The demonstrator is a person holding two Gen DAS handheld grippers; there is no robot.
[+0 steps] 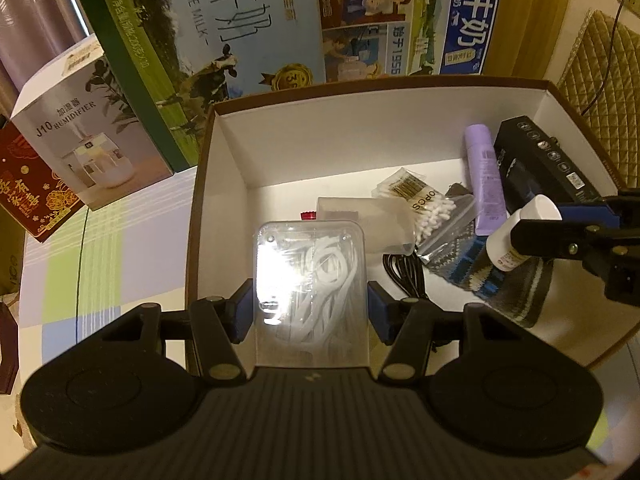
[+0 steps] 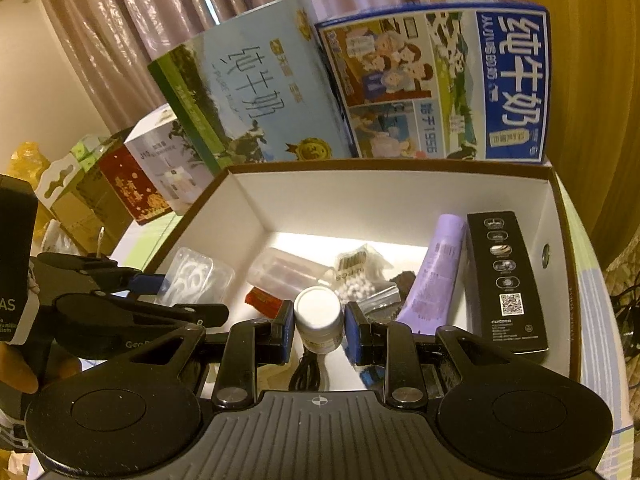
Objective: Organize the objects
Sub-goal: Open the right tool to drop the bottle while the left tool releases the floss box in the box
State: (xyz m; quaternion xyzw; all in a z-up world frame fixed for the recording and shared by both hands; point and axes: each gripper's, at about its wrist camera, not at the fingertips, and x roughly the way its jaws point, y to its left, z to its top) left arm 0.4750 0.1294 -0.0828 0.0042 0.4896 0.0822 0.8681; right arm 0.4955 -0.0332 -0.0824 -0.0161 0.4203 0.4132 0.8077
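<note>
Both grippers are over the open cardboard box (image 1: 400,96), and each one carries a thing. The left gripper (image 1: 310,306) is clenched on a clear plastic case (image 1: 311,272) with white coiled pieces inside; its blue pads press on both long sides of the case. The case is at the near left part of the box, but whether it rests on the box floor or hangs a little above it cannot be told. The right gripper (image 2: 316,328) grasps a small white-capped bottle (image 2: 319,316) at the near middle of the box, above a black cable (image 2: 306,372).

The step in hand seems to be the putting of these two things into the box. The next move probably calls for lowering each thing to a free place on the floor and then opening the fingers, with care that the bottle does not fall over on the cable.

Farther in the box lie a bag of cotton swabs (image 1: 430,210), a purple tube (image 2: 434,268) and a black carton (image 2: 506,280) at the right wall. A translucent container (image 2: 286,270) and a red thing (image 2: 266,300) are partly covered, so their kind is not clear. The glare on the case hides its content in part. The print on the bottle label is too small to read. At the near right, dark fabric is cut off by the gripper body.
</note>
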